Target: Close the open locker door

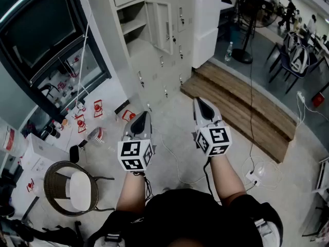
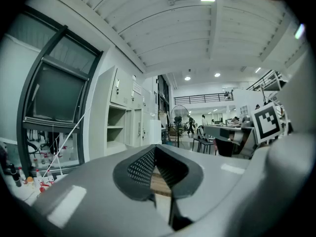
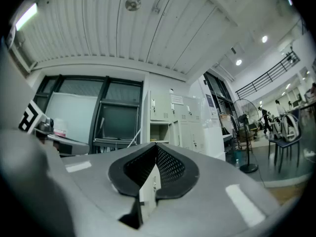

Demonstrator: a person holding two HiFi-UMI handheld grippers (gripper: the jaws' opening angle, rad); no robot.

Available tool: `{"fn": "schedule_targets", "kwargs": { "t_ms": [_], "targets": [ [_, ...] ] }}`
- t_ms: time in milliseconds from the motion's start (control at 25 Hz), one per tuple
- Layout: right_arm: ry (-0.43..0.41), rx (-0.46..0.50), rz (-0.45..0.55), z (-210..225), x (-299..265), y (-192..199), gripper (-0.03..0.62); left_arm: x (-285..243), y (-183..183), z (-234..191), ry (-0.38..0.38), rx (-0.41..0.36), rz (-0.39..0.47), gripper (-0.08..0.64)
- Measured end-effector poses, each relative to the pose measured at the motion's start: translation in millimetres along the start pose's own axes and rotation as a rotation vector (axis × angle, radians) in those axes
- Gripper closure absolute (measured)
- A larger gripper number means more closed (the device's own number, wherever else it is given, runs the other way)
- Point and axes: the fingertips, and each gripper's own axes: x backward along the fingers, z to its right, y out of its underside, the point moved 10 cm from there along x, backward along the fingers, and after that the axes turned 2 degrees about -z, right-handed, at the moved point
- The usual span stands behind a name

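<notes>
A bank of pale grey lockers (image 1: 154, 45) stands ahead of me. One locker door (image 1: 163, 27) hangs open to the right of its shelved compartment (image 1: 132, 24). Both grippers are held in front of my body, well short of the lockers. My left gripper (image 1: 143, 113) and right gripper (image 1: 199, 101) are both shut, tips meeting, with nothing between them. The left gripper view shows its tips (image 2: 154, 149) pointing past the open compartment (image 2: 116, 127). In the right gripper view the tips (image 3: 156, 146) sit below the lockers (image 3: 170, 117).
A wooden step platform (image 1: 241, 107) lies right of the lockers, a standing fan (image 1: 241, 55) beyond it. A round chair (image 1: 69, 187) stands at lower left. Small red items (image 1: 97, 107) and cables (image 1: 175, 158) lie on the floor. A black-framed window (image 1: 46, 40) is at left.
</notes>
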Motion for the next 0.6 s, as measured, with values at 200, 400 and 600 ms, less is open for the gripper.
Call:
{"fn": "schedule_targets", "kwargs": {
  "t_ms": [200,400,600],
  "targets": [
    [-0.024,-0.004,0.004,7,3,-3,0.581,-2,-3,4,-0.015,-0.001,-0.005,0.56],
    [-0.015,-0.001,-0.009,21,5,-3,0.581,-12,-4,21,-0.017,-0.007,-0.002,0.558],
    [-0.018,-0.002,-0.009,43,8,-4,0.581,-25,-4,43,-0.018,-0.013,0.0,0.558]
  ]
}}
